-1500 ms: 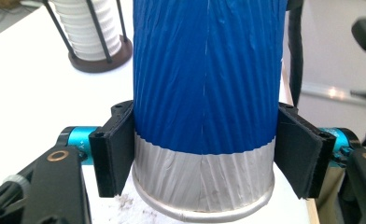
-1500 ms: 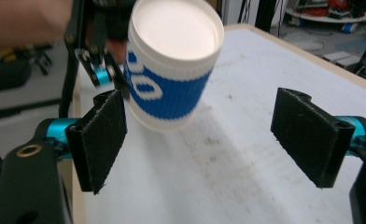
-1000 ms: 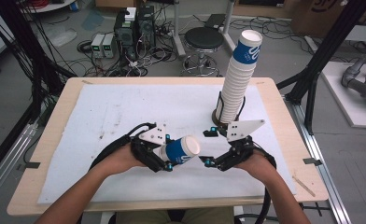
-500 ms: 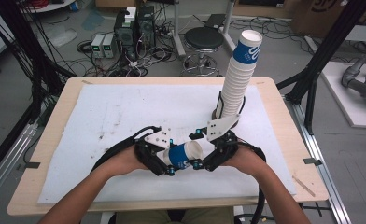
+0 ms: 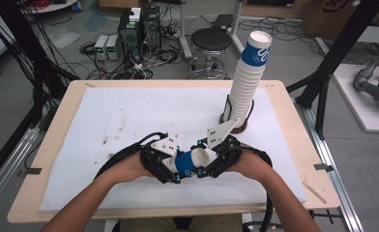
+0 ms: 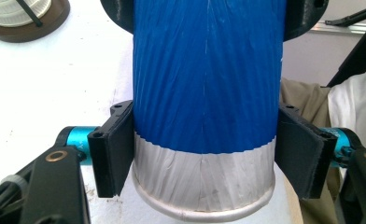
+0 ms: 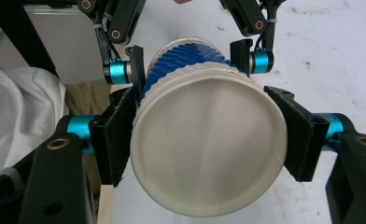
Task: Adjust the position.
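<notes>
A blue-and-white paper cup [image 5: 190,162] lies on its side just above the white mat [image 5: 129,116], near the table's front. My left gripper [image 5: 175,170] is shut on its base end; in the left gripper view both pads press the cup [image 6: 207,93] where blue meets the pale band, and the gripper [image 6: 204,158] straddles it. My right gripper [image 5: 209,163] comes in from the right at the mouth end. In the right gripper view the cup's open mouth [image 7: 209,144] faces the camera, and the right gripper [image 7: 207,140] has a pad against each side below the rim. A second rim shows just behind the first.
A tall leaning stack of paper cups [image 5: 248,82] rises from a brown round holder [image 5: 236,126] at the back right of the mat. The wooden table [image 5: 57,145] frames the mat. A stool, cables and black frame posts stand beyond the table.
My right gripper has moved left from beside the cup stack's base onto the cup's mouth end. The left gripper and the cup have stayed in place.
</notes>
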Tool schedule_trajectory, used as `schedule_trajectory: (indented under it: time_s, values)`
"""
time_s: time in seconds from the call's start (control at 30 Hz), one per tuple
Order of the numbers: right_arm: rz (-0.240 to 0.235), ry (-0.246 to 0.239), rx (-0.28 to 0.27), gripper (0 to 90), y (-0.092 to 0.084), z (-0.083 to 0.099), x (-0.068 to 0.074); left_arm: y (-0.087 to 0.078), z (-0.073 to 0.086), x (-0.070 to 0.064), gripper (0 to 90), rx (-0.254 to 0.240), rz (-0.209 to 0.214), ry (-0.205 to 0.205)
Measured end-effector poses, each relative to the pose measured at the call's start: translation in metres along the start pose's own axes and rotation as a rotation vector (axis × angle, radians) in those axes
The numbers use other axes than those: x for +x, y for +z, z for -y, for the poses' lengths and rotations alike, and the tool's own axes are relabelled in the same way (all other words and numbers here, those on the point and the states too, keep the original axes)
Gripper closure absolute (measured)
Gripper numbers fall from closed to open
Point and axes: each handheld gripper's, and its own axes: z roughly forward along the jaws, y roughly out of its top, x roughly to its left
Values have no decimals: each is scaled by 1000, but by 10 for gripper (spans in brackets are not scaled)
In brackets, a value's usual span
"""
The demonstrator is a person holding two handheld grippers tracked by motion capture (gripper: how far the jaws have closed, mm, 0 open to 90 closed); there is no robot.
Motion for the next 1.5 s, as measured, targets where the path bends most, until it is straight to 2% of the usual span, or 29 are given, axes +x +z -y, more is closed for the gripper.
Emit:
schedule_trajectory:
  time_s: [0.13, 0.23, 0.33, 0.43, 0.6, 0.73, 0.97, 1.13, 1.23, 1.37, 1.5]
  values:
    - [-4, 2, 2, 309, 0, 1, 0, 1, 0, 0, 276, 1, 3, 5]
    - [-4, 3, 12, 308, -1, 2, 0, 3, 2, -1, 248, -20, -2, -11]
    - [-12, 12, 5, 307, -2, 3, 0, 2, 7, 1, 198, -79, 13, -50]
    - [-11, 30, -24, 306, -5, 6, -1, -1, 13, 2, 189, -136, 1, -71]
    - [1, 63, -66, 303, -12, 14, -3, -9, 24, 2, 189, -239, -29, -82]
    - [12, 81, -95, 303, -18, 22, -4, -14, 31, 2, 188, -299, -43, -99]
    - [34, 128, -178, 303, -24, 38, -3, -18, 39, 0, 179, -412, -62, -126]
    - [35, 149, -252, 303, -22, 48, -1, -17, 44, -2, 173, -472, -68, -137]
    - [36, 161, -295, 303, -21, 54, 0, -17, 45, -2, 171, -490, -71, -136]
    - [34, 177, -335, 303, -18, 61, 2, -17, 45, -3, 166, -533, -78, -140]
    - [27, 186, -373, 303, -13, 64, 2, -16, 44, -3, 166, -546, -82, -131]
